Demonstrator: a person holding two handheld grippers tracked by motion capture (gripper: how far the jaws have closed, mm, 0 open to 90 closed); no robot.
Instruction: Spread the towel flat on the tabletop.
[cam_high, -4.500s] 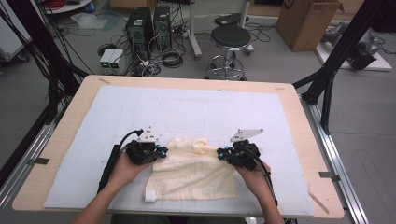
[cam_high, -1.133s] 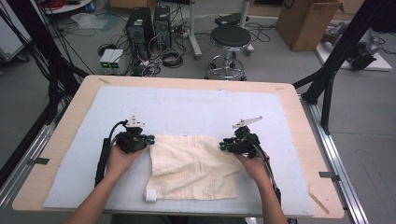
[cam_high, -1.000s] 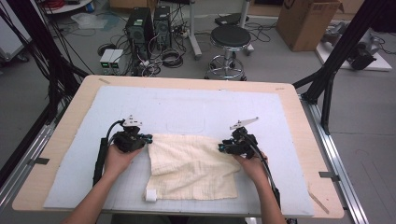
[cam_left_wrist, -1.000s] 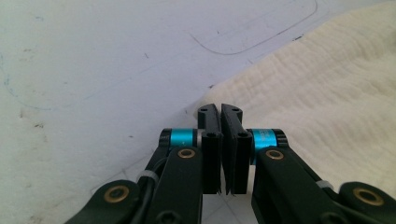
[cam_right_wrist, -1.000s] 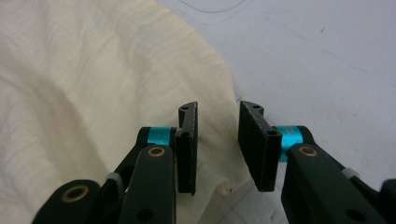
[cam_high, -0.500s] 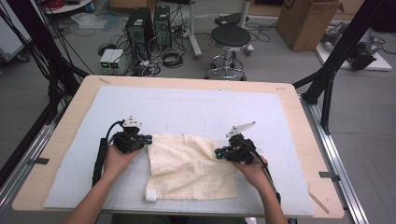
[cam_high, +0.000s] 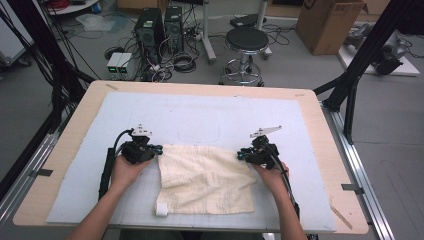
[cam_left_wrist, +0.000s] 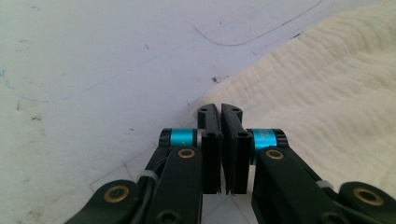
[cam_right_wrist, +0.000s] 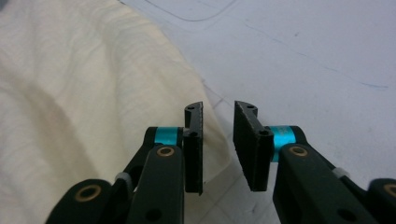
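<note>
Lying flat, crinkly cream cloth (cam_high: 207, 180) (roughly square) covers matte table (cam_high: 200, 112).

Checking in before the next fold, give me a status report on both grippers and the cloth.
Left gripper shut at the cloth's far left corner, nothing visibly pinched. Right gripper jaws just opened, gap bare, beside the far right corner. Cloth spread flat on the mat. Nothing in the way.

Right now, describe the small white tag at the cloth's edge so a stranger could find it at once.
On the white mat covering the wooden table lies a cream cloth between the two grippers. At its near left corner, toward the person, a small white tag pokes out, brighter and smoother than the crinkled cream fabric.
</note>
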